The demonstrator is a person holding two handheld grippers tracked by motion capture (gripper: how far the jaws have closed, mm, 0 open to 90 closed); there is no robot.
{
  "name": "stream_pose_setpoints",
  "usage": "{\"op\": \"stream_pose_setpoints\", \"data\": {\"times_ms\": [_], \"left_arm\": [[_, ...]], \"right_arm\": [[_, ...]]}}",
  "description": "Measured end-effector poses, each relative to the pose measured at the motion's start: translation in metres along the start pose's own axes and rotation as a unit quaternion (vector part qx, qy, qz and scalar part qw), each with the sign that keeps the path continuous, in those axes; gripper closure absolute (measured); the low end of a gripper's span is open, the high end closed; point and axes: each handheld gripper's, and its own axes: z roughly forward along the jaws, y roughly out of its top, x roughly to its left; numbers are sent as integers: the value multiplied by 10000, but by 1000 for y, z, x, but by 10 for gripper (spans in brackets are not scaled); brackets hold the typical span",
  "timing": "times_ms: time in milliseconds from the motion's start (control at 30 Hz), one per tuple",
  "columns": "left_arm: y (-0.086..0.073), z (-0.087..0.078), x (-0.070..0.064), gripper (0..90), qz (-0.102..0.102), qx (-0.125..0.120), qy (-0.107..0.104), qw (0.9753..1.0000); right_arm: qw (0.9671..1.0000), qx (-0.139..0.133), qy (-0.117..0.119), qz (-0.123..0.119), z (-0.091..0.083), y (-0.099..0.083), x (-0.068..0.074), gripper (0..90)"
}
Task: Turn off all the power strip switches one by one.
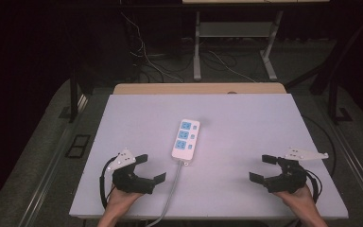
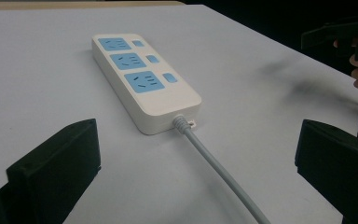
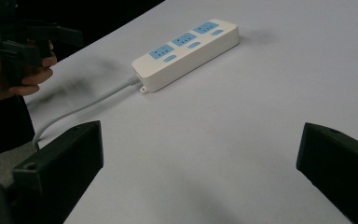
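The left gripper [image 1: 147,169], jaws spread and empty, sits nearer the power strip [image 1: 185,138] than the equally open right gripper [image 1: 262,168] — the strip's long axis runs away from the person, cable [image 1: 172,189] trailing back.

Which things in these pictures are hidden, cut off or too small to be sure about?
- Cable of the power strip: high view, it runs off the table's near edge, so its plug end is not seen.
- Switch markings on the strip: too small in every view.
- Left gripper and right gripper: in their own views the bottom edge cuts the jaws.
- Person's forearms: high view, cut by the bottom edge.
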Motion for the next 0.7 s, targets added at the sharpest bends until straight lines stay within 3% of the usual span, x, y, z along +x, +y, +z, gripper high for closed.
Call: {"op": "stream_pose_setpoints", "data": {"times_ms": [700], "left_arm": [[1,-3,-4,0,-40,45,-48,10000]], "right_arm": [[10000,4,-15,-5,-3,-1,0,3]]}}
